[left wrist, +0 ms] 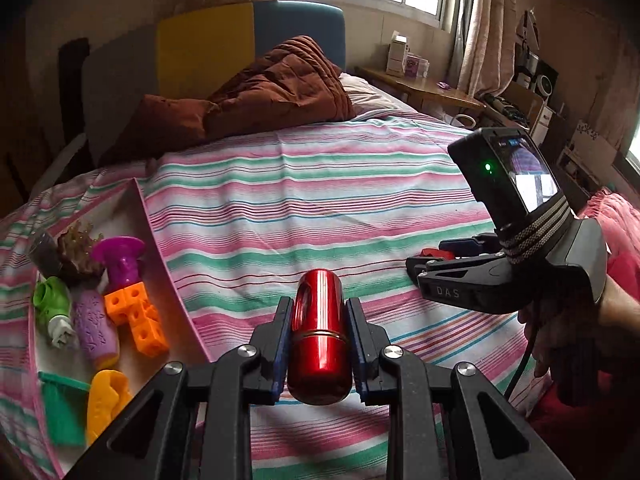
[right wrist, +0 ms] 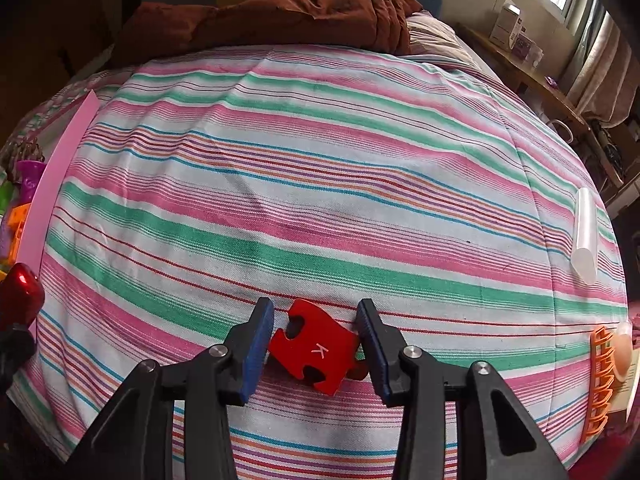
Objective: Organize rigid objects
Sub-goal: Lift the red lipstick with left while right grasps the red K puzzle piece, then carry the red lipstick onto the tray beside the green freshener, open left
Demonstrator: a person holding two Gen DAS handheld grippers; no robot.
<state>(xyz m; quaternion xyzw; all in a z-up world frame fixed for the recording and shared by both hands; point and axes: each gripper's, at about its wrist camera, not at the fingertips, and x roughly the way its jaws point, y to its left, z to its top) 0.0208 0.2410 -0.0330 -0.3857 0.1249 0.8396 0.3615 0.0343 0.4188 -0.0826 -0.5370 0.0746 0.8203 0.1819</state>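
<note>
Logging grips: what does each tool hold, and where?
Left tool: red metal capsule, gripped across its middle. Right tool: red puzzle piece, by its opposite edges.

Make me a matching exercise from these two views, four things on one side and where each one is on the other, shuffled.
Things:
1. red metal capsule
2. red puzzle piece
3. orange block toy
4. clear tube

Places:
A. lying loose on the striped sheet, far right in the right wrist view
B. in the pink-edged box with other toys
C. clamped in the left gripper
D. on the sheet between the right gripper fingers

Pairs: 1-C, 2-D, 3-B, 4-A
</note>
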